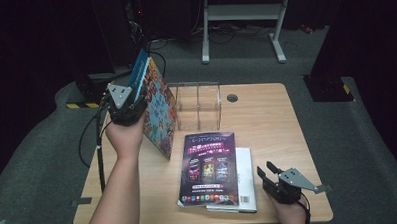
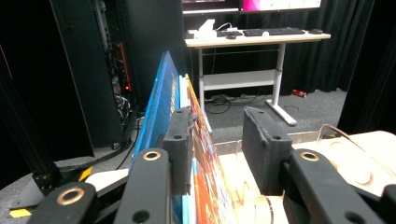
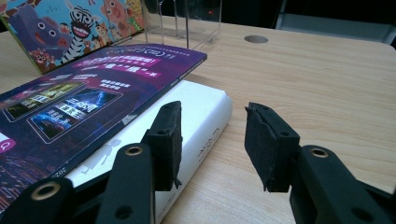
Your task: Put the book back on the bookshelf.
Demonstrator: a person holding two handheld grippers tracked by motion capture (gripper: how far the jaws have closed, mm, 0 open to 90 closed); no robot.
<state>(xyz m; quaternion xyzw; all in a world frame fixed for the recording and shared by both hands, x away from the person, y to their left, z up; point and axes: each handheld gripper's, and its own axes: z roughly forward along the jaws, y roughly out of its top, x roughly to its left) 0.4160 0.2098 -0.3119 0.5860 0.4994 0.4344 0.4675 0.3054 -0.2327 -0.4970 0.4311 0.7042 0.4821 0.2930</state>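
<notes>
Left gripper (image 1: 136, 94) clamps upright books (image 1: 159, 108) beside clear rack (image 1: 199, 106); right gripper (image 1: 268, 172) open.

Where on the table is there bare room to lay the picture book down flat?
The widest bare patch of the light wooden table lies right of the clear acrylic book stand and the purple magazine, out to the right edge. It is crowded at the centre front, where the magazine lies on a white book, and at the left, where the colourful picture book stands.
</notes>
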